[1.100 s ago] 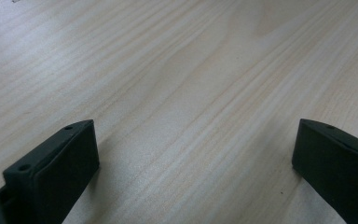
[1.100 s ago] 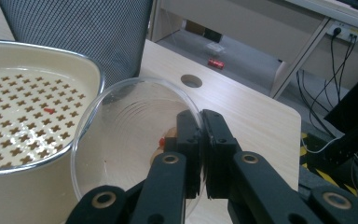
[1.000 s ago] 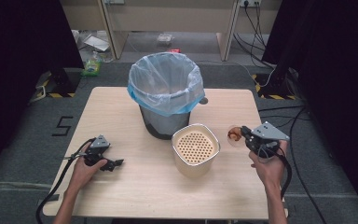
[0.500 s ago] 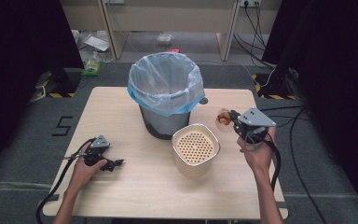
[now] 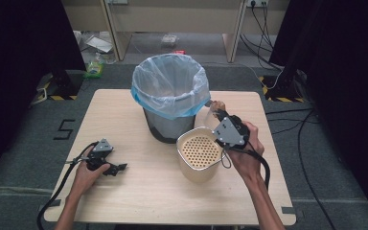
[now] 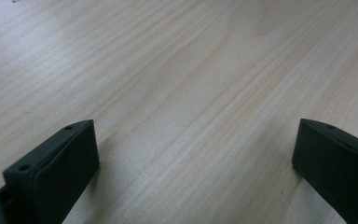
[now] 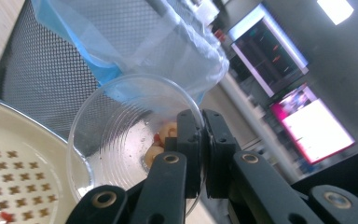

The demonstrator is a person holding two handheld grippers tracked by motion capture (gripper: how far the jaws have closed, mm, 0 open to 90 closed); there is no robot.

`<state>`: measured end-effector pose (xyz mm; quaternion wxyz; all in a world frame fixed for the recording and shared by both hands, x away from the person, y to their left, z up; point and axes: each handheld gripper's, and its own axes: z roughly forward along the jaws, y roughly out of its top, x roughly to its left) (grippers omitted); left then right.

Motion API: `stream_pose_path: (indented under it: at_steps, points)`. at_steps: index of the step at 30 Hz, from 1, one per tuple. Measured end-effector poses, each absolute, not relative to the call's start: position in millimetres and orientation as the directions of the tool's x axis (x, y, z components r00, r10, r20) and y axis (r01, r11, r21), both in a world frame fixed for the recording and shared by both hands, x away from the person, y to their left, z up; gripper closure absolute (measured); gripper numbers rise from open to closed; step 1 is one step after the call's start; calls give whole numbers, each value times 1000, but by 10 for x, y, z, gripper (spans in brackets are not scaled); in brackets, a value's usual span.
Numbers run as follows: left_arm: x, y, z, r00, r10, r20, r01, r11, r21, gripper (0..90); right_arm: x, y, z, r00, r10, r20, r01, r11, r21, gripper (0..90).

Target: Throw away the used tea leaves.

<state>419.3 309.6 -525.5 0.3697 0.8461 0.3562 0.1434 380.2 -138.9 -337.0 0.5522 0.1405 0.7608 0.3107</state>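
Note:
My right gripper (image 5: 218, 114) is shut on the rim of a clear plastic cup (image 5: 208, 110), held tilted between the bin and the beige container. In the right gripper view the cup (image 7: 121, 140) lies on its side with a few pale and red food bits (image 7: 164, 136) inside, beside my right gripper (image 7: 200, 128). Its mouth faces the beige container with a perforated insert (image 5: 199, 151). A mesh bin lined with a blue-clear bag (image 5: 170, 86) stands just behind. My left gripper (image 5: 117, 167) rests on the table at front left, open, nothing between its jaws (image 6: 196, 158).
The wooden table (image 5: 124, 115) has bare surface left of the bin and along the front. The perforated insert (image 7: 9, 168) holds a small red speck. Cables and floor clutter lie beyond the far edge.
My right gripper has carried the cup left and forward from the table's right side to beside the bin, over the beige container's far rim. The left gripper has stayed still.

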Motion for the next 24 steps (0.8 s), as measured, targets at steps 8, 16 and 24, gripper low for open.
stream_pose_path:
  at_steps: [8, 16, 24]
  points:
    - [4193, 3096, -5255, 705, 709, -21, 497, -473, 728, 0, 3716, -1256, -3711, -155, 432, -889, -235, 857, 458, 875]
    - [4193, 3095, -5256, 705, 709, -20, 496, -473, 728, 0, 3680, -1134, -3861, -68, 422, -904, -282, 861, 424, 875]
    - [4193, 3096, -5256, 705, 709, -20, 496, -473, 728, 0, 3651, -1115, -3878, -26, 415, -910, -308, 863, 402, 876]
